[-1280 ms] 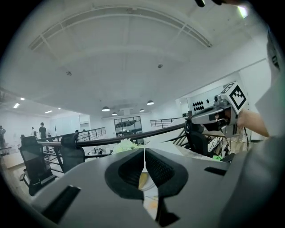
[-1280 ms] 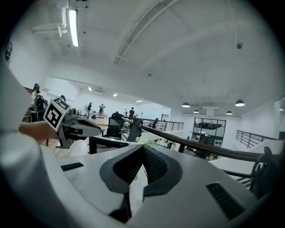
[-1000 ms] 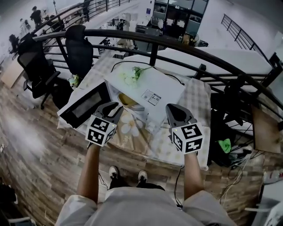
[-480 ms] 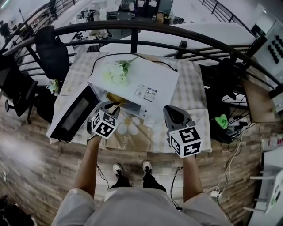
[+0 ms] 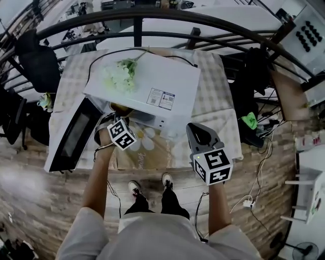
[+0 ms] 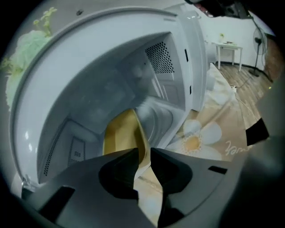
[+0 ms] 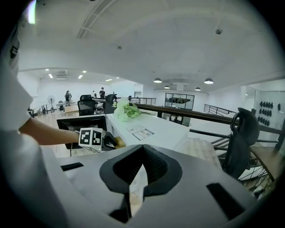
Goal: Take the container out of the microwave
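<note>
A white microwave (image 5: 167,76) stands on the table with its door (image 5: 71,137) swung open to the left. In its cavity (image 6: 93,89) sits a yellow container (image 6: 121,136), whose edge shows in the head view (image 5: 120,107). My left gripper (image 5: 110,121) reaches into the opening. In the left gripper view its jaws (image 6: 143,155) stand a narrow gap apart with the container's rim in that gap. My right gripper (image 5: 196,133) hangs shut and empty over the table's front edge, to the right of the microwave. The right gripper view (image 7: 142,150) shows the jaws meeting.
White flowers (image 5: 120,76) lie on the microwave's top. A flower-print cloth (image 5: 152,147) covers the table in front of it. A black railing (image 5: 152,12) runs behind the table. A dark chair (image 5: 35,58) stands at the left, and cables (image 5: 251,203) lie on the floor at the right.
My left gripper has moved forward from in front of the microwave into its opening, up to the yellow container. The right gripper has stayed shut by the table's front edge.
</note>
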Motion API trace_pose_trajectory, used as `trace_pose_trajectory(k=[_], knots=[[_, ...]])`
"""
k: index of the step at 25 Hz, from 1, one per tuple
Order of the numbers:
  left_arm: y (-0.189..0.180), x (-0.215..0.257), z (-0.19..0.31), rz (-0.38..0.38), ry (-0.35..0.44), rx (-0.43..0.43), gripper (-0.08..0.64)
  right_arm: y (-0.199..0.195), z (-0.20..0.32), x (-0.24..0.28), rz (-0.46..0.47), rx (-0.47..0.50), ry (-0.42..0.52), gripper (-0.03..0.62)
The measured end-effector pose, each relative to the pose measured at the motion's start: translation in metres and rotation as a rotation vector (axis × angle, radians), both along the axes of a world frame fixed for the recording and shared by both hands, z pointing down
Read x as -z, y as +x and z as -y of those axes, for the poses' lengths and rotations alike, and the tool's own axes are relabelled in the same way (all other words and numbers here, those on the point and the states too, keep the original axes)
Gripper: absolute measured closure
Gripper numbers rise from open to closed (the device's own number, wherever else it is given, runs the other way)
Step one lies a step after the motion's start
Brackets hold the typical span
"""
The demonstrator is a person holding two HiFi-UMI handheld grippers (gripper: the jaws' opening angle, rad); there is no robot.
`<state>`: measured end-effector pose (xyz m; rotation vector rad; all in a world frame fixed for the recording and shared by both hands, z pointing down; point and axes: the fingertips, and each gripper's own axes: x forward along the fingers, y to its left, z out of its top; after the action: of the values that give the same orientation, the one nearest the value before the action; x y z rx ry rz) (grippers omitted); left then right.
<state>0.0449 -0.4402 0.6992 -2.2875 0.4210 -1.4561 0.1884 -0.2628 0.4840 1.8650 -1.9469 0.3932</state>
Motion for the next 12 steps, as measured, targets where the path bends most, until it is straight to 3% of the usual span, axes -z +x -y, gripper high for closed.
trace_pose_trajectory(k=[5, 12], knots=[[0.005, -0.009, 0.004, 0.036, 0.011, -0.046, 0.502, 0.004, -0.005, -0.003, -0.011, -0.021, -0.013, 0.578], [-0.003, -0.003, -0.021, 0.023, -0.08, -0.063, 0.522, -0.004, -0.007, 0.009, -0.036, 0.012, 0.009, 0.578]])
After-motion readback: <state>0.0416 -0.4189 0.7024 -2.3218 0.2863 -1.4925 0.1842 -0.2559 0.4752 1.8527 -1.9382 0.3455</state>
